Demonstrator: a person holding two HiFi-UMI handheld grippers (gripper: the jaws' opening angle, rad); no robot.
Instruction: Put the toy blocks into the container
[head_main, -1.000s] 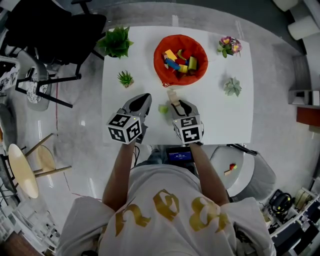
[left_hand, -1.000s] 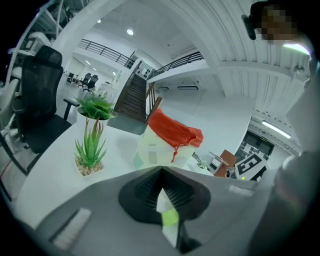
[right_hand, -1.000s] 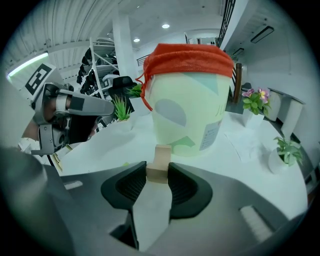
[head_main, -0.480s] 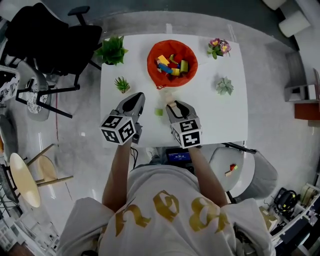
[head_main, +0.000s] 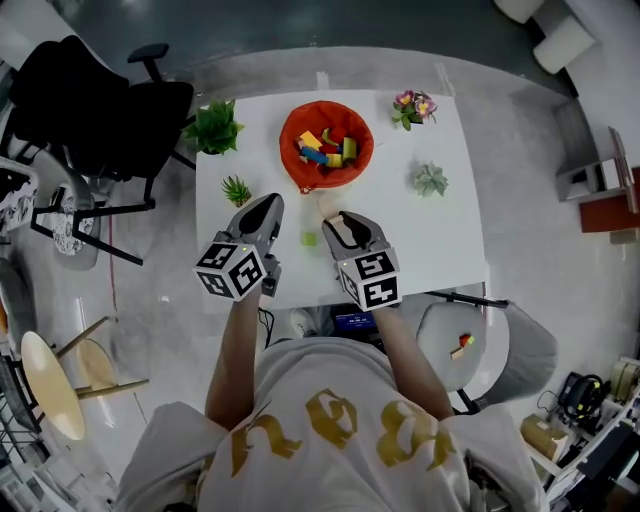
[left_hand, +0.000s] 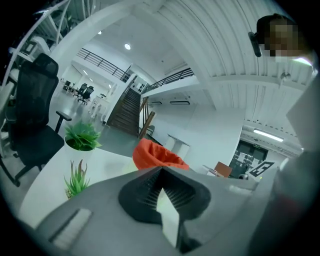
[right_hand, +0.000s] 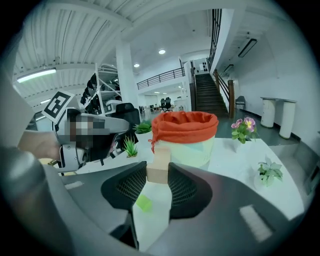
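An orange fabric container (head_main: 288, 136) holding several coloured blocks stands at the far middle of the white table (head_main: 440, 240). My right gripper (head_main: 334, 214) is shut on a tan wooden block (head_main: 328, 206), held a little short of the container. In the right gripper view the tan block (right_hand: 159, 167) sits between the jaws of the right gripper (right_hand: 159, 173), with the container (right_hand: 185, 129) just behind. A small green block (head_main: 310, 238) lies on the table between the grippers and shows below the jaws as the green block (right_hand: 144, 202). My left gripper (head_main: 268, 203) is shut and empty, left of it; its tips (left_hand: 161, 171) point toward the container (left_hand: 155, 154).
A leafy potted plant (head_main: 213, 128) and a small spiky plant (head_main: 236, 189) stand on the table's left side. Pink flowers (head_main: 410, 104) and a pale succulent (head_main: 430, 180) stand on the right. A black office chair (head_main: 95, 110) is beyond the table's left edge.
The head view has drawn back, so the table looks smaller and higher in frame. Both grippers keep about the same place over the table, the right one still holding the tan block.
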